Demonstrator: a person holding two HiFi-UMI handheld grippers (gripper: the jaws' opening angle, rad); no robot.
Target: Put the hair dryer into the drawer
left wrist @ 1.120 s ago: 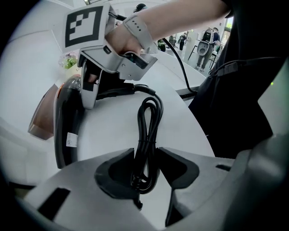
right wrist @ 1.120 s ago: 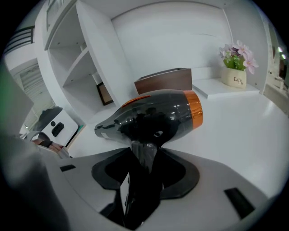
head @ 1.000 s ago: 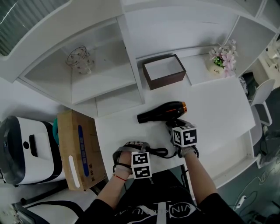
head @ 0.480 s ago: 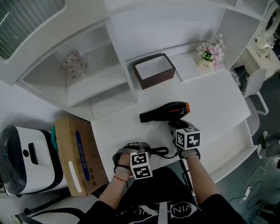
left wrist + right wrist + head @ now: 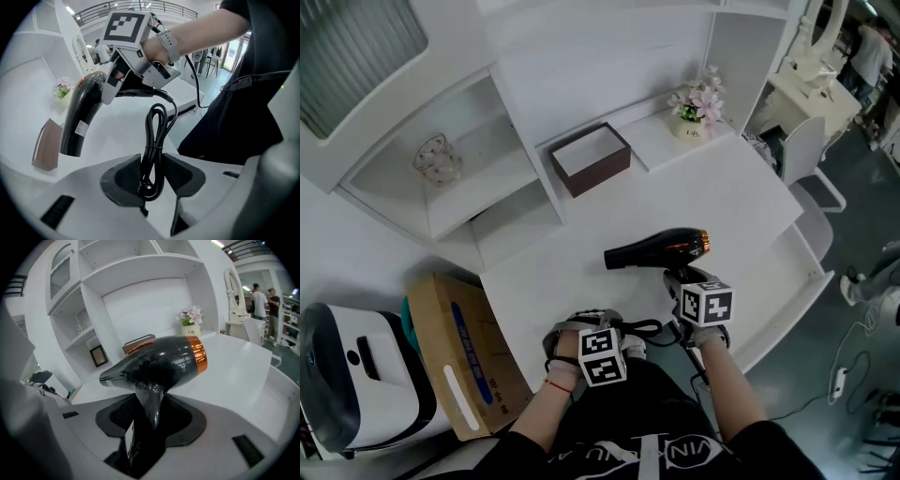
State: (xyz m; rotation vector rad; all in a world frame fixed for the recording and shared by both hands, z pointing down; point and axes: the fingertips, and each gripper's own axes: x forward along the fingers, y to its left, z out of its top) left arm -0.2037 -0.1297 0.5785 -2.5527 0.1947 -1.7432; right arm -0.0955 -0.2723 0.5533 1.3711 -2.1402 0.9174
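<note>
A black hair dryer (image 5: 661,247) with an orange rear ring hangs just over the white desk (image 5: 581,253). My right gripper (image 5: 677,279) is shut on its handle, which fills the gap between the pads (image 5: 123,414) in the right gripper view. The dryer's barrel (image 5: 159,363) lies crosswise above that gripper. My left gripper (image 5: 598,321) is at the desk's near edge, shut on the bundled black cord (image 5: 157,140); its jaws have just been closing on it. The cord (image 5: 642,328) runs across to the dryer (image 5: 84,117). An open white drawer (image 5: 818,275) juts out at the desk's right.
A brown box (image 5: 591,159) with a white inside and a flower pot (image 5: 696,105) stand at the desk's back. A glass jar (image 5: 434,157) sits on the left shelf. A cardboard box (image 5: 464,352) and a white appliance (image 5: 347,384) stand left; a white chair (image 5: 806,155) stands right.
Both grippers have moved right along the desk's near edge with the dryer and cord, nearer the open drawer. The head view has swung right, so shelves and box have slid left.
</note>
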